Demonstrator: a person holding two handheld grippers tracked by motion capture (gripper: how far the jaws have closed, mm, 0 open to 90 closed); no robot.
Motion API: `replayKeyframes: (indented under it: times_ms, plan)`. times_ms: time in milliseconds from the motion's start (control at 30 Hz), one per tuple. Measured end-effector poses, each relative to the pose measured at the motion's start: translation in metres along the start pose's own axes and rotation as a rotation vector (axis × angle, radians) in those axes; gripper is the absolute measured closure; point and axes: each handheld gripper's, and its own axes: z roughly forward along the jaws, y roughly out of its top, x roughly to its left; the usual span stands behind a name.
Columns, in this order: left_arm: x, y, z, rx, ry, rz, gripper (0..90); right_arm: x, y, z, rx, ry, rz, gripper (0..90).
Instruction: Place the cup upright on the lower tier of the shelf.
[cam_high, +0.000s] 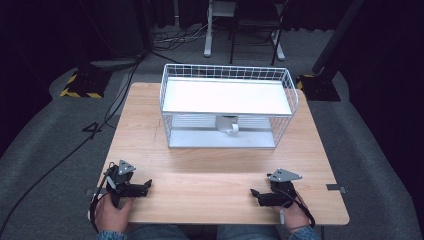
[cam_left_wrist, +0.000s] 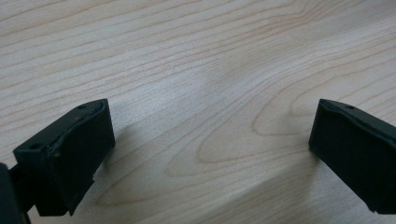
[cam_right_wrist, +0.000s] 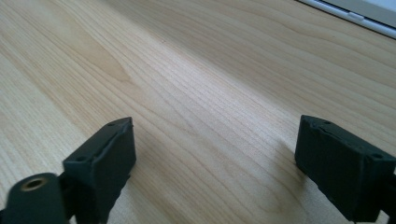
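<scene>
A white wire basket (cam_high: 165, 95) with a white shelf on top stands at the far middle of the wooden table (cam_high: 200, 175). Under the shelf sits a white mug (cam_high: 229, 124). My left gripper (cam_high: 146, 187) rests near the front left edge, held by a hand, and points right. My right gripper (cam_high: 256, 194) rests near the front right edge and points left. In the left gripper view the left gripper (cam_left_wrist: 210, 154) has its jaws wide apart over bare wood. In the right gripper view the right gripper (cam_right_wrist: 215, 163) is open too, with nothing between its jaws.
The basket's white base edge (cam_right_wrist: 355, 16) shows at the top right of the right gripper view. Beyond the table lie black cables (cam_high: 60, 160) on grey floor, a yellow-and-black striped stand foot (cam_high: 80, 85) and white desk legs (cam_high: 207, 30).
</scene>
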Motion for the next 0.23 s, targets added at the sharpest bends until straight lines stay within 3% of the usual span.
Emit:
replayKeyframes:
  times_ms: [233]
  plan:
    - [0.0,0.0,0.0,0.0,0.0,0.0,0.5,0.0021,0.001,0.0023,0.018,-0.016,0.009,4.0]
